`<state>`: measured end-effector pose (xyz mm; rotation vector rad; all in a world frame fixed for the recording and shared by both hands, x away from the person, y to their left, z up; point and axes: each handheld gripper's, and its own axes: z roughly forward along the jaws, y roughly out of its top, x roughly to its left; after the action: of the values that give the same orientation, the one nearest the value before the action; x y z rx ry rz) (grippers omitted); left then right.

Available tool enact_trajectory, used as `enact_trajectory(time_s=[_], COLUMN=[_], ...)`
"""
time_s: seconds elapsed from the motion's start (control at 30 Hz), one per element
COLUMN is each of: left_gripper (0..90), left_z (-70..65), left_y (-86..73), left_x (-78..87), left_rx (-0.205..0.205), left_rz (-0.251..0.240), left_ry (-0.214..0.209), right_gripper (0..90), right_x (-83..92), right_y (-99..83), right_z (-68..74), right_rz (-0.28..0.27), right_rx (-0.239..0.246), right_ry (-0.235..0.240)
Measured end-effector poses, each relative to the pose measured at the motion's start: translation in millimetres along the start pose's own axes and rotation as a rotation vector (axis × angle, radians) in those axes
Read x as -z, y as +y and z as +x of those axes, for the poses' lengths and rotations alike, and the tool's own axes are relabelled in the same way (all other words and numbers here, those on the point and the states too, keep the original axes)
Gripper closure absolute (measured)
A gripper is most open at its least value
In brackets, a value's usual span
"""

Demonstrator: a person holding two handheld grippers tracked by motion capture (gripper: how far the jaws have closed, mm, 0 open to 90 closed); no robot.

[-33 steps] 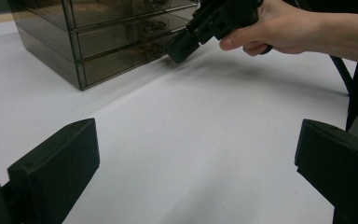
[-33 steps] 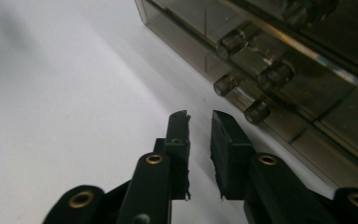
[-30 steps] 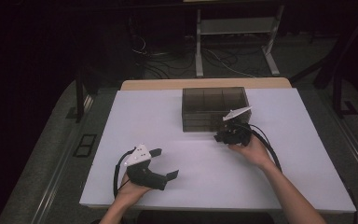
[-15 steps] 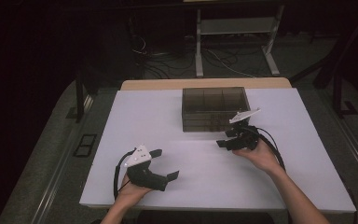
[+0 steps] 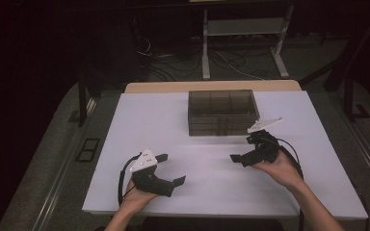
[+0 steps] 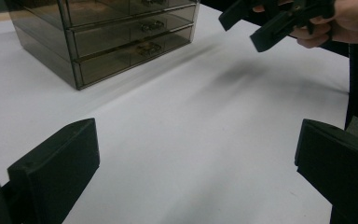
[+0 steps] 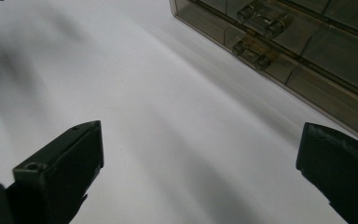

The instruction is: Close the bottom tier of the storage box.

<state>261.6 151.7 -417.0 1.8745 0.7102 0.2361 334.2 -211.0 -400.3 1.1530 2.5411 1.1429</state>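
Two claws hover over the white counter (image 5: 139, 120), both gaping with nothing between their jaws. Just above the frame's centre sits the smoky drawer box (image 5: 223, 113), its drawers shut, handles facing the person for easy reach. Right claw (image 5: 242, 158), at centre right just below the box, has just been opening. Left claw (image 5: 169, 169) waits at lower left, tilted inward, well apart.

Smoky translucent drawer box (image 5: 222, 111), three drawers shut, upright, far middle of table
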Motion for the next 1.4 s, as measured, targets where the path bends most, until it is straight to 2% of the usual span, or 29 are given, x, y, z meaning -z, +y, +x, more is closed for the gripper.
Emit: enact_trajectory(time_s=[0.3,0.83,1.23,1.4], left_gripper=[0.0,0.0,0.0,0.0], left_z=[-0.3,0.8,1.0,1.1], left_y=[0.0,-0.1,-0.3,-0.4], left_x=[0.3,1.5,1.3,2.7], left_rx=[-0.001,0.002,0.001,0.002], left_rz=[0.001,-0.001,0.003,0.003], left_ry=[0.0,0.007,0.01,0.014], right_gripper=[0.1,0.2,0.1,0.1], right_x=[20.6,37.0,49.5,52.9], right_y=[-15.8,-50.8,-75.5,-82.0], right_z=[4.8,5.4,7.1,9.2], right_rz=[-0.055,-0.127,-0.161,-0.176], right_rx=[-0.033,-0.086,-0.102,-0.092], right_ry=[0.012,0.002,-0.056,-0.081])
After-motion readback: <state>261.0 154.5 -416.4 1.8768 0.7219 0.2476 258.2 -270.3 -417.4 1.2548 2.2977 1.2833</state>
